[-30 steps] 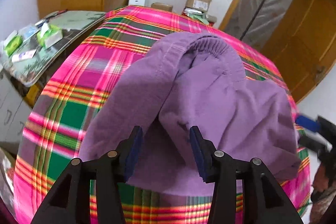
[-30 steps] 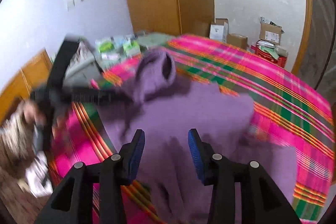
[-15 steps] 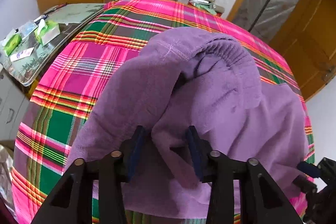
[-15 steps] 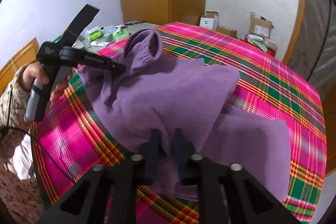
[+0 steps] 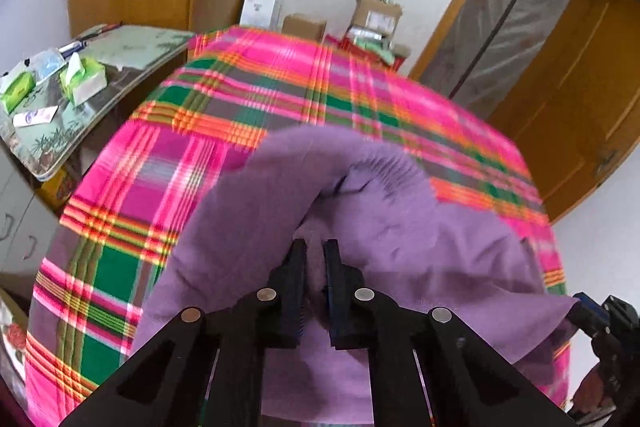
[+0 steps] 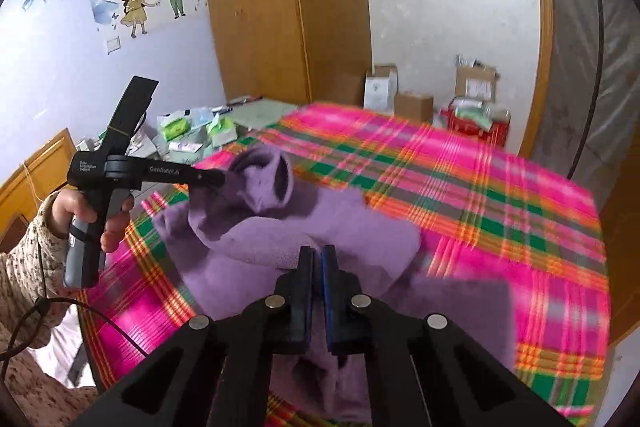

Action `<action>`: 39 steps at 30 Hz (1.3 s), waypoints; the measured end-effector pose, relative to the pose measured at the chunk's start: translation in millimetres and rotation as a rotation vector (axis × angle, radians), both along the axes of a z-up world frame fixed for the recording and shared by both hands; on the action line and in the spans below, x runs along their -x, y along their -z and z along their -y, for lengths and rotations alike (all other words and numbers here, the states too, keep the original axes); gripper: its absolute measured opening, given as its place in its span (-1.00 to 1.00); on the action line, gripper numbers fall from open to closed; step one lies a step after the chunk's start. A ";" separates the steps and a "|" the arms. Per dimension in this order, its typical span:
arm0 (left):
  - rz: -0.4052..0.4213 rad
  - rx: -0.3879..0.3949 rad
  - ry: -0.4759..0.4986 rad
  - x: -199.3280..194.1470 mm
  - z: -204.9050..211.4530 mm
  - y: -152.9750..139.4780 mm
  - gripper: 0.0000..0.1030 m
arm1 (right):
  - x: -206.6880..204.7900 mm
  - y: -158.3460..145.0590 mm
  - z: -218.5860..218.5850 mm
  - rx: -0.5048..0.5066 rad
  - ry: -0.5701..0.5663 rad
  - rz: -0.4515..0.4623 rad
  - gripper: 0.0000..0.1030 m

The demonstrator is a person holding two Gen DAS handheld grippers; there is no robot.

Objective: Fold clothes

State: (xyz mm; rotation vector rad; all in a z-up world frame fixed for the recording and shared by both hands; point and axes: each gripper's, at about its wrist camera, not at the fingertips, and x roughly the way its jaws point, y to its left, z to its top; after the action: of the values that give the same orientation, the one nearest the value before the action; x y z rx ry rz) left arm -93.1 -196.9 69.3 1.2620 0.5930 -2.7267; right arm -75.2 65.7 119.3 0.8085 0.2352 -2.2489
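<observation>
The centre of both views is filled by a bed covered with a pink, green and orange plaid blanket (image 5: 248,95). A wooden wardrobe (image 6: 280,7) is seen at upper centre of the right wrist view, and a side table (image 5: 120,67) strewn with tissue packs at the left edge of the left wrist view. Cardboard boxes (image 6: 412,99) are stacked against the far wall.

A purple fleece garment (image 5: 400,227) is spread over the lower middle of the blanket, partly lifted off it. Its elastic-cuffed end (image 6: 276,179) is raised at centre left of the right wrist view.

The left gripper (image 5: 314,267) has just been closing and a fold of the purple garment is pinched between its jaws; in the right wrist view it is gripped by a hand (image 6: 92,215) in a patterned sleeve. The right gripper (image 6: 318,267) has also just been closing, and the garment's near edge is clamped between its nearly touching pads.
</observation>
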 end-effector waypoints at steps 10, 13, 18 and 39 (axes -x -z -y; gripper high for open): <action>-0.061 -0.007 -0.016 19.8 -1.9 -27.3 -0.83 | 29.9 -35.2 -0.4 -0.014 0.079 -0.140 -0.92; -0.087 0.006 -0.010 24.1 -4.2 -38.2 -0.83 | 33.7 -46.3 -2.3 -0.002 0.077 -0.165 -0.92; -0.110 0.027 -0.011 35.1 -5.8 -49.7 -0.83 | 46.1 -51.9 1.7 -0.037 0.092 -0.180 -0.92; -0.020 0.131 -0.012 120.8 -3.6 -24.5 -0.81 | 171.9 2.8 19.8 -0.171 0.279 -0.068 -0.92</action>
State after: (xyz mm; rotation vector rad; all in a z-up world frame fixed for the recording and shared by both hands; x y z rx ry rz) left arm -213.8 -193.3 93.9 1.1980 0.4143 -2.7211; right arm -247.0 45.9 116.6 0.9011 0.3707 -2.5469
